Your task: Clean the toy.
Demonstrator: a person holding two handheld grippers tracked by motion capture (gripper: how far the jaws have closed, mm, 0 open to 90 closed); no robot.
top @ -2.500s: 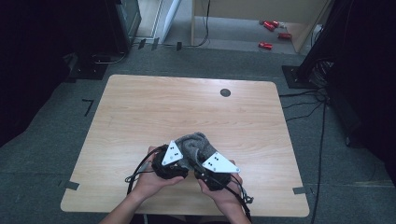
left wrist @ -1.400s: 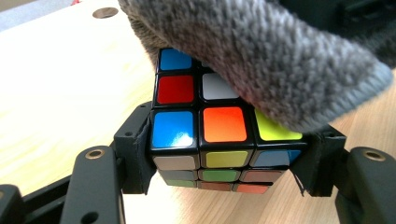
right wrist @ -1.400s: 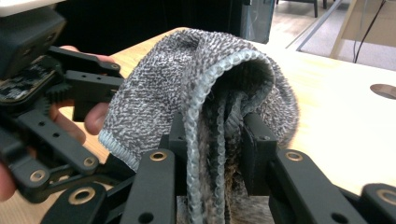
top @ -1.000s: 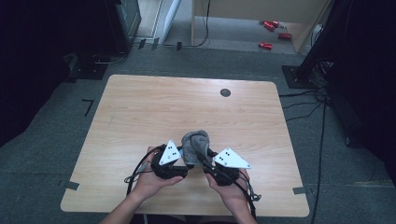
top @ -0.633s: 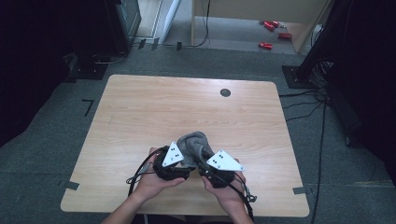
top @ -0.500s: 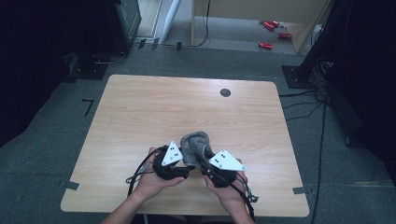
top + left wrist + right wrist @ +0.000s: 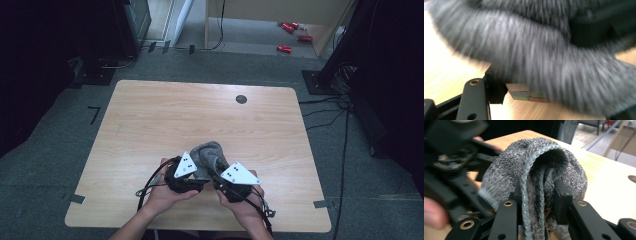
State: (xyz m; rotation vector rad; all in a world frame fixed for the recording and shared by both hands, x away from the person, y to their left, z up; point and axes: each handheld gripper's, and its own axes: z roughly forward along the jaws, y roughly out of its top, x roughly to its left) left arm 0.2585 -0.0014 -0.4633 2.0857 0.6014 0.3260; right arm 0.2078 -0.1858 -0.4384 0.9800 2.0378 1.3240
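Note:
A grey knitted sock bundle (image 7: 210,152) sits between both grippers near the table's front edge. In the right gripper view the sock (image 7: 536,170) arches over the jaws, and my right gripper (image 7: 537,195) is shut on several folded layers with stitched edges. My right gripper (image 7: 218,173) sits under its white plate in the high view. My left gripper (image 7: 197,174) reaches in from the left. In the left gripper view its jaws stand apart, and the blurred sock (image 7: 536,50) drapes across the left gripper (image 7: 559,100), whose one visible pad is bare.
The wooden table (image 7: 165,115) has a dark round hole (image 7: 241,99) near its far edge. Black cables (image 7: 150,182) trail from the grippers over the front edge. A small striped block (image 7: 526,95) shows beneath the sock. Grey carpet surrounds the table.
A second ago the two grippers stood slightly farther apart. They have drawn back together around the sock, which stays in place near the front edge.

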